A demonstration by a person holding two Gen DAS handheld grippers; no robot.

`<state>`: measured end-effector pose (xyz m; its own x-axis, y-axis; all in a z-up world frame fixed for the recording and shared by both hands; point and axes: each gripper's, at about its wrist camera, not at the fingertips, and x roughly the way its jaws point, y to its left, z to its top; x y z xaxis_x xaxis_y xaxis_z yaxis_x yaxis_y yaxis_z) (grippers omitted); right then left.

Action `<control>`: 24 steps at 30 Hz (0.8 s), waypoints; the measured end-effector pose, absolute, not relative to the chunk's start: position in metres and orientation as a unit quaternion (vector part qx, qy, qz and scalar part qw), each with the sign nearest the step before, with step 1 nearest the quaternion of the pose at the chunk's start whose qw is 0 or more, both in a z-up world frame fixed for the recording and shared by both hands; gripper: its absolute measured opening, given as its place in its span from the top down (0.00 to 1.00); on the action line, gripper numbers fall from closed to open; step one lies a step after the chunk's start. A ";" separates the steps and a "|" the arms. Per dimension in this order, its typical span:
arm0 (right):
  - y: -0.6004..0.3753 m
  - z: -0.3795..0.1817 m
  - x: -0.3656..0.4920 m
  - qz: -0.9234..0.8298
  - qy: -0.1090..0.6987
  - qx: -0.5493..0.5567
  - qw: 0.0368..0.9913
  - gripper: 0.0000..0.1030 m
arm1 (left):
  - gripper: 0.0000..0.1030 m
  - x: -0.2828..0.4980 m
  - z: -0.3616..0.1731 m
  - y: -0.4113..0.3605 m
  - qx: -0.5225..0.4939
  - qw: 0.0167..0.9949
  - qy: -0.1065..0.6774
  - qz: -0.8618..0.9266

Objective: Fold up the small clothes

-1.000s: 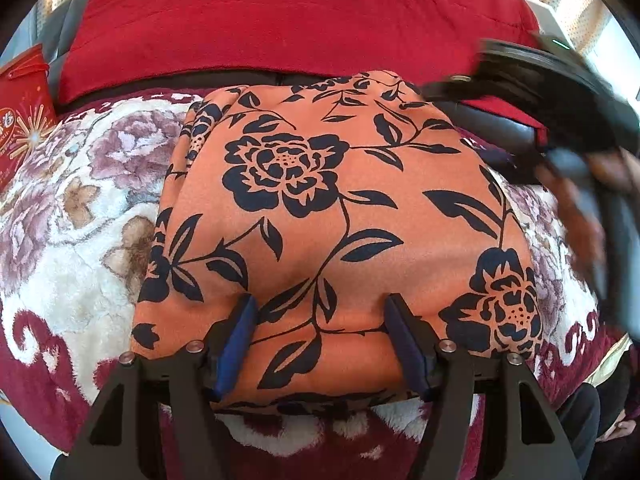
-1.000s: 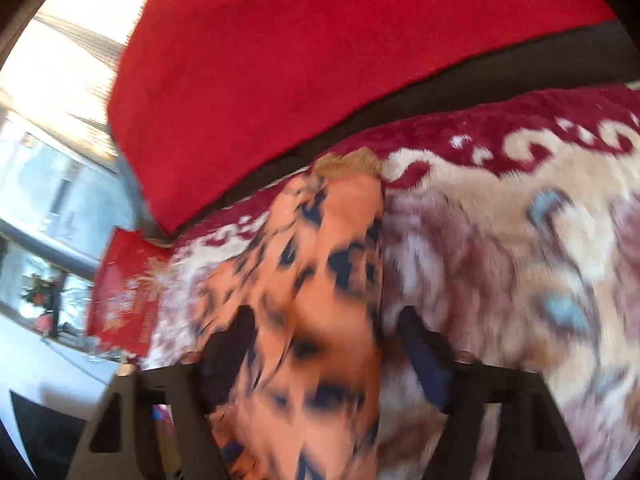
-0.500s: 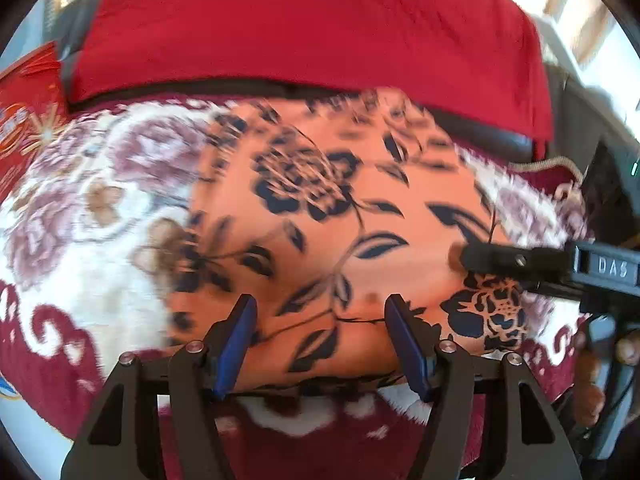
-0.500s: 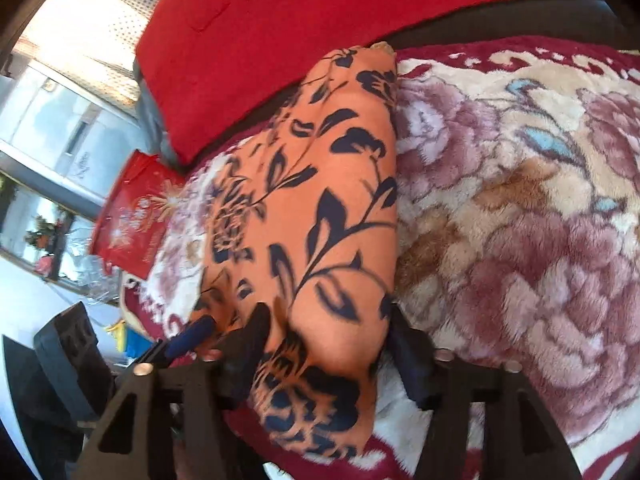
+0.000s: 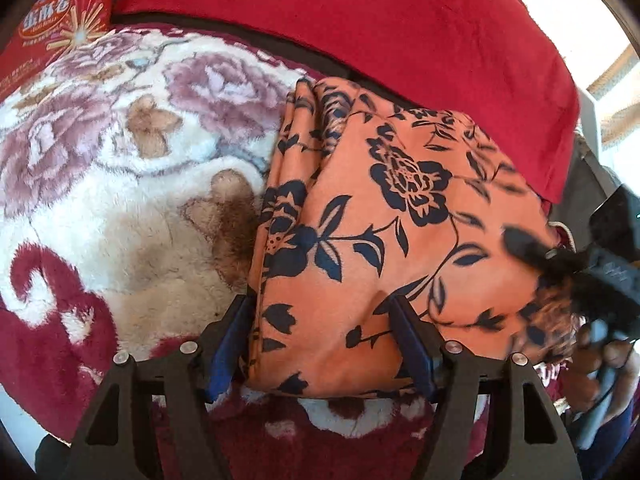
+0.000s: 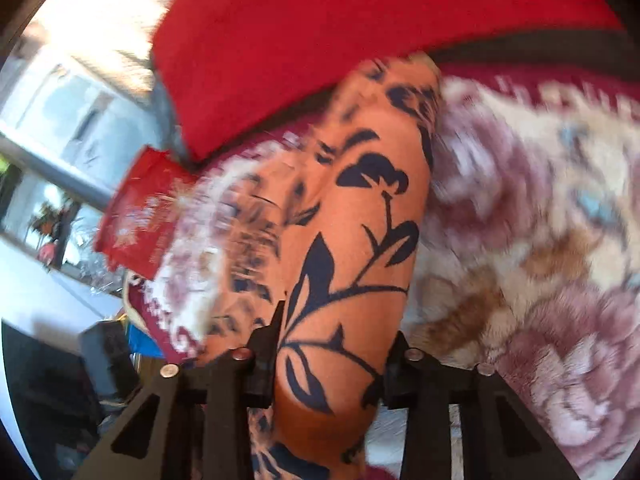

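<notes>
Cloth [image 5: 392,240], orange with dark blue flowers, is lying folded on a plush floral blanket [image 5: 120,184], its far end reaching toward a red cushion [image 5: 360,28]. Layered folds are showing along its left edge in the left wrist view. The left gripper [image 5: 320,344] is straddling the cloth's near left corner; its jaws are standing wide and opening, with the fabric between the blue pads [image 5: 412,344] but not visibly squeezed. The right gripper [image 6: 332,356] is working at the cloth's right edge, where the fabric is bulging up between the black fingers [image 6: 266,360]; its jaws are closing on that bunched fold, both fingers touching it. In the left wrist view the right gripper is appearing blurred at the far right. A red packet [image 5: 52,20] is lying at the blanket's far left corner.
</notes>
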<state>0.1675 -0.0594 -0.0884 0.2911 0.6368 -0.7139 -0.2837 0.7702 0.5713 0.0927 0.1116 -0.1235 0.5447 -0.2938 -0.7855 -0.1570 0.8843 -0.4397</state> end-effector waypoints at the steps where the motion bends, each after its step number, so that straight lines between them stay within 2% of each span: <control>1: -0.065 -0.075 0.164 0.296 0.506 0.174 0.791 0.65 | 0.31 0.090 -0.116 0.112 -0.241 0.849 0.468 -0.047; 4: -0.107 -0.051 0.149 0.286 0.478 0.190 0.808 0.65 | 0.31 0.080 -0.093 0.113 -0.257 0.858 0.439 -0.073; 6: -0.137 -0.065 0.143 0.259 0.490 0.200 0.808 0.64 | 0.28 0.077 -0.085 0.110 -0.268 0.860 0.423 -0.097; 8: -0.160 -0.095 0.145 0.233 0.517 0.226 0.792 0.52 | 0.25 0.084 -0.087 0.104 -0.271 0.857 0.426 -0.106; 11: -0.185 -0.134 0.137 0.229 0.529 0.266 0.772 0.43 | 0.25 0.103 -0.102 0.086 -0.273 0.837 0.459 -0.123; 15: -0.201 -0.130 0.131 0.247 0.498 0.297 0.777 0.31 | 0.24 0.123 -0.114 0.081 -0.318 0.814 0.466 -0.140; 21: -0.188 -0.127 0.158 0.247 0.499 0.288 0.779 0.28 | 0.24 0.153 -0.139 0.060 -0.340 0.779 0.502 -0.158; 22: -0.187 -0.130 0.163 0.249 0.509 0.283 0.774 0.29 | 0.38 0.156 -0.142 0.055 -0.337 0.777 0.507 -0.161; 23: -0.176 -0.135 0.169 0.258 0.523 0.267 0.767 0.31 | 0.46 0.159 -0.145 0.052 -0.337 0.774 0.510 -0.166; 24: -0.162 -0.133 0.170 0.260 0.528 0.238 0.773 0.41 | 0.55 0.157 -0.142 0.050 -0.334 0.777 0.506 -0.168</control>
